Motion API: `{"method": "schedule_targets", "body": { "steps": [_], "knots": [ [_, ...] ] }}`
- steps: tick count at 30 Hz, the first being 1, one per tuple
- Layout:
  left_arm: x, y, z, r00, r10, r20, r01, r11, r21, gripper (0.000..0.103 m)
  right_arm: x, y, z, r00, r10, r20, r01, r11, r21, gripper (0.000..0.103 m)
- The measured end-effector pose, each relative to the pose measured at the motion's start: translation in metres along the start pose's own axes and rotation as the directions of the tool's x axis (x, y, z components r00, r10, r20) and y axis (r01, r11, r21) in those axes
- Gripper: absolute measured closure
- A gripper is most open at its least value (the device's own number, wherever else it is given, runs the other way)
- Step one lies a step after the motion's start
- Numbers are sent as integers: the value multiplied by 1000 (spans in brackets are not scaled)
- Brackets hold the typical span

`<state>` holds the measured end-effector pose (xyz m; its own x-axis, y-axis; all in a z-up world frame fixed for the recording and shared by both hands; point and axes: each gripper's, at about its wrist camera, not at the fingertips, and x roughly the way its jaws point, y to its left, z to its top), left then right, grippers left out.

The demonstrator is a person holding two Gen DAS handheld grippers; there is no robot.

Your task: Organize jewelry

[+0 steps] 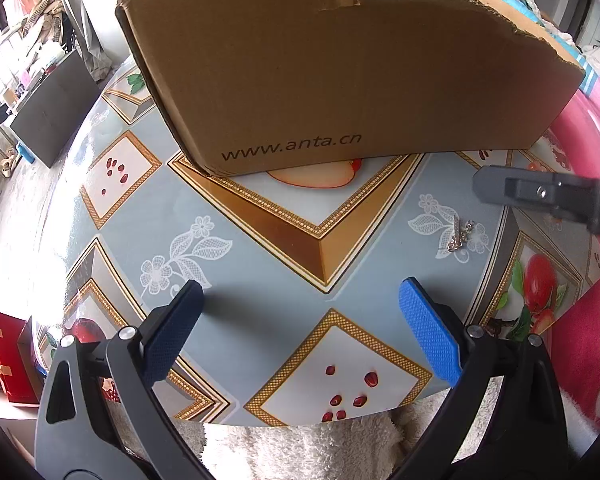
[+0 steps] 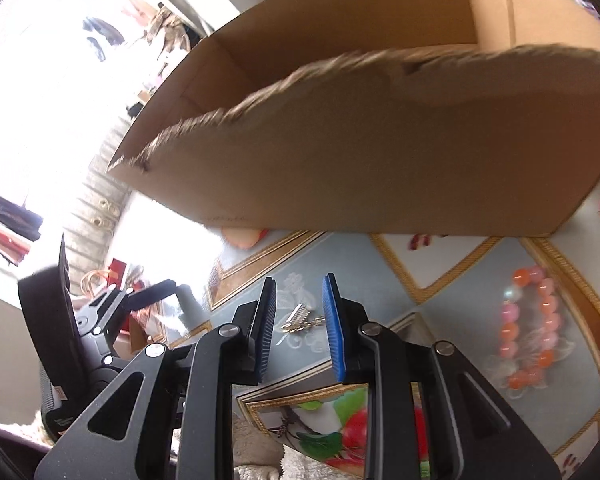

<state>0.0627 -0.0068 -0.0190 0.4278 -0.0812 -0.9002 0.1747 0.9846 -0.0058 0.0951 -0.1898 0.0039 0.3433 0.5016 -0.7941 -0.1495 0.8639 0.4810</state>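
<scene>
A small silver chain piece (image 1: 462, 236) lies on the patterned tablecloth (image 1: 260, 248), right of centre. My right gripper (image 1: 488, 188) hovers just above and beyond it in the left wrist view. In the right wrist view the same chain piece (image 2: 300, 320) shows on the cloth through the narrow gap of my right gripper (image 2: 299, 280). The blue pads stand a little apart and touch nothing. My left gripper (image 1: 300, 284) is wide open and empty over the table's near edge. A pink and orange bead bracelet (image 2: 507, 314) lies to the right of the chain.
A torn-edged open cardboard box (image 1: 340, 80) (image 2: 380, 160) fills the back of the table. A white fluffy towel (image 1: 300, 448) lies below the near edge. A red gift bag (image 1: 8, 360) stands on the floor at left, and pink fabric (image 1: 592, 140) is at right.
</scene>
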Motion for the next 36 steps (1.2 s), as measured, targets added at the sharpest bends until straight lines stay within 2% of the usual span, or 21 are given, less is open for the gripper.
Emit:
{"method": "schedule_targets", "body": {
  "steps": [7,13,17,21,26,29,31,36],
  "knots": [
    [0,0,0,1000,0,0,0,1000,0,8,4,-13,-3,999,33,-21,-32,997,68,78],
    [1,1,1,1000,0,0,0,1000,0,8,19,-11,-5,996,57,-69,-52,996,71,78],
    [0,2,0,1000,0,2,0,1000,-1,8,32,-1,-9,987,133,-94,-124,988,92,78],
    [0,1,0,1000,1,3,-1,1000,-1,8,35,-1,-9,966,241,-89,-227,963,142,78],
    [0,0,0,1000,2,5,-2,1000,-3,8,22,-16,-3,980,195,-43,-185,968,170,78],
    [0,0,-1,1000,2,5,-2,1000,-3,8,15,-26,-2,990,134,-33,-126,975,182,76],
    [0,1,-1,1000,3,5,-3,1000,-3,8,9,-25,-2,998,64,-26,-60,987,152,66],
    [-1,1,-1,1000,4,6,-4,1000,-4,8,1,-9,-1,995,-103,8,103,994,30,61]
  ]
}}
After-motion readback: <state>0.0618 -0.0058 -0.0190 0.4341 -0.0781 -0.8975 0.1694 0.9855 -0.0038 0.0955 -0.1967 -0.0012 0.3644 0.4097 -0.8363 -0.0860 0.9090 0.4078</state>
